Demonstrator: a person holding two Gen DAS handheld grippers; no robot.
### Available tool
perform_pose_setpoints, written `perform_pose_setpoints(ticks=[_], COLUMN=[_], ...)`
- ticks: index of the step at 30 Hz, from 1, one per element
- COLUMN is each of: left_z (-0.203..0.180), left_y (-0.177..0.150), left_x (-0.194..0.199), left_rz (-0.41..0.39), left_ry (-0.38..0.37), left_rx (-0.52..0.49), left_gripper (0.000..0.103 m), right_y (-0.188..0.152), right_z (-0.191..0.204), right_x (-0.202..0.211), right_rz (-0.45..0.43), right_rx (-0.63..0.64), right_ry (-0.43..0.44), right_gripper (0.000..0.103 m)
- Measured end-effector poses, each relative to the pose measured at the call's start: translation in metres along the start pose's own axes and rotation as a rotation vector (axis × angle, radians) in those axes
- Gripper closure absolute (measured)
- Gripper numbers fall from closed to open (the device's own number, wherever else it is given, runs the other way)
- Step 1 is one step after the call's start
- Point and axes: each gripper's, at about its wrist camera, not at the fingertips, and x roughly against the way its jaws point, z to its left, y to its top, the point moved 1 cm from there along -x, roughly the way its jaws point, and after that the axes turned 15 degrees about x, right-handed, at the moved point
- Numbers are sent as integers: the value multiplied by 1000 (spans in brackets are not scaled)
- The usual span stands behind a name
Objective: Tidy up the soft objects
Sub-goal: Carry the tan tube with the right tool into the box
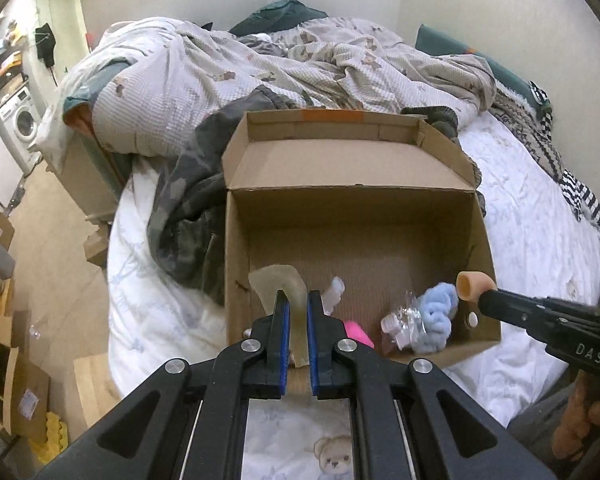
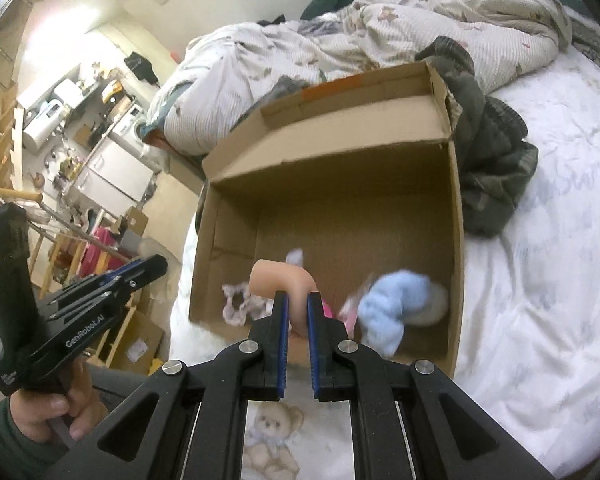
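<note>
Left wrist view
Left gripper [image 1: 298, 306]: fingers clamped on a translucent yellowish soft piece [image 1: 278, 280]; the piece stands up between the blue pads and curls above and left of the fingertips.
Position: over the near left corner of the cardboard box [image 1: 236, 240].
Box contents: blue fluffy item [image 1: 436, 314] at near right; clear plastic wrapper [image 1: 400, 322] just left of it, touching; pink item [image 1: 358, 332] partly hidden behind the right finger; a small white piece [image 1: 334, 290] beside the fingertips.
Right gripper [image 1: 478, 294]: enters from the right, tips pinching a tan rubbery tube [image 1: 473, 283] at the box's right wall; the tube's open end sticks out past the tips.
Surface: box sits on a white bed sheet [image 1: 540, 240]; rumpled duvet [image 1: 220, 68] and dark grey garment [image 1: 188, 200] behind and left.

Right wrist view
Right gripper [image 2: 298, 306]: closed on the tan rubbery tube [image 2: 282, 276]; the tube rises between the pads and bends left above the tips.
Position: above the box's near edge, cardboard box [image 2: 456, 240] open below.
Contents: blue fluffy item [image 2: 388, 304] right of the fingers; a pale lilac scrunchie [image 2: 238, 304] left of them; pink item [image 2: 327, 306] just behind the right finger. Blurred.
Left gripper [image 2: 156, 266]: at left, outside the box, held by a hand [image 2: 56, 408]; its grip cannot be told from here.
</note>
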Motion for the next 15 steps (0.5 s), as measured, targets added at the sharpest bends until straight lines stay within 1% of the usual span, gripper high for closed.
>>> perform_pose_setpoints(ticks=[2, 4, 5, 6, 8, 9, 12, 15], left_z=[3, 7, 10, 12, 14, 13, 7, 4], left_y=[-2, -11, -15, -18, -17, -16, -16, -15], left_x=[-11, -24, -30, -37, -40, -40, -38, -44], left_rz=[5, 9, 19, 46, 83, 87, 50, 72], left_ry=[-11, 2, 9, 6, -38, -58, -27, -44], left_rx=[6, 11, 17, 33, 73, 77, 30, 36], left_gripper=[96, 96, 96, 96, 96, 96, 95, 95], right_y=[-6, -15, -18, -20, -20, -20, -19, -17], right_z=[-8, -16, -17, -19, -20, -20, -22, -22], right_x=[-6, -12, -18, -22, -26, -27, -32, -37], right_rz=[-19, -13, -2, 5, 17, 21, 33, 45], right_rx=[-44, -86, -104, -112, -100, -94, -96, -99], right_ry=[27, 16, 8, 3, -13, -20, -23, -32], right_gripper=[93, 93, 93, 93, 93, 93, 93, 92])
